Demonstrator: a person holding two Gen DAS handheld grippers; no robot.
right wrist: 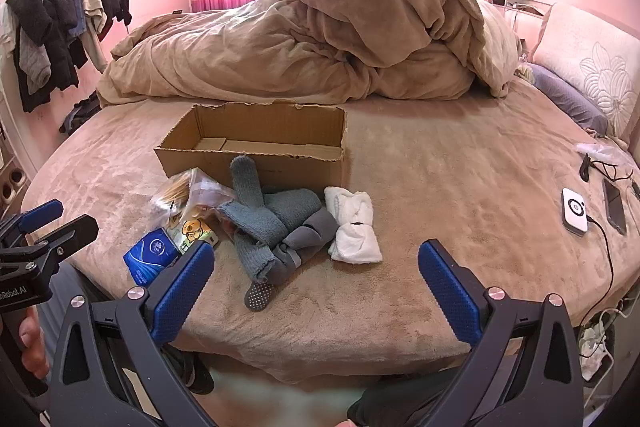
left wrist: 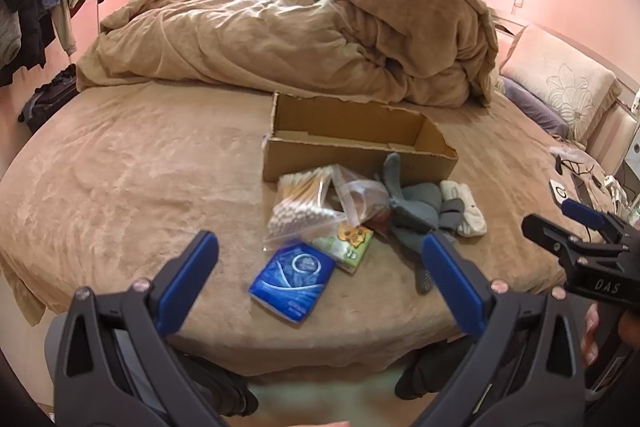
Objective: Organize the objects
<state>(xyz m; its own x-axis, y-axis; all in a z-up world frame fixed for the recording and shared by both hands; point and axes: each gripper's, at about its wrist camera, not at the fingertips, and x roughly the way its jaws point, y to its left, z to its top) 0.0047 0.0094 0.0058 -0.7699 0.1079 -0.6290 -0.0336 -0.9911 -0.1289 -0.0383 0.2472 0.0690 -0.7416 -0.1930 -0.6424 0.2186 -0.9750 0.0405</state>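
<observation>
An open, empty cardboard box (left wrist: 352,143) (right wrist: 256,143) stands on the bed. In front of it lies a pile: a bag of cotton swabs (left wrist: 304,203) (right wrist: 176,193), a blue tissue pack (left wrist: 292,283) (right wrist: 150,255), a cartoon-printed pack (left wrist: 348,241) (right wrist: 194,231), grey socks (left wrist: 416,211) (right wrist: 272,223) and a white rolled sock (left wrist: 466,207) (right wrist: 354,225). My left gripper (left wrist: 320,271) is open and empty, just short of the tissue pack. My right gripper (right wrist: 316,275) is open and empty, just short of the grey socks.
A crumpled tan duvet (left wrist: 304,39) (right wrist: 320,43) fills the back of the bed. Pillows (right wrist: 588,67) lie at the right. A white device, a phone and cables (right wrist: 576,213) lie at the right edge. Clothes hang on a rack (right wrist: 60,27) at the left.
</observation>
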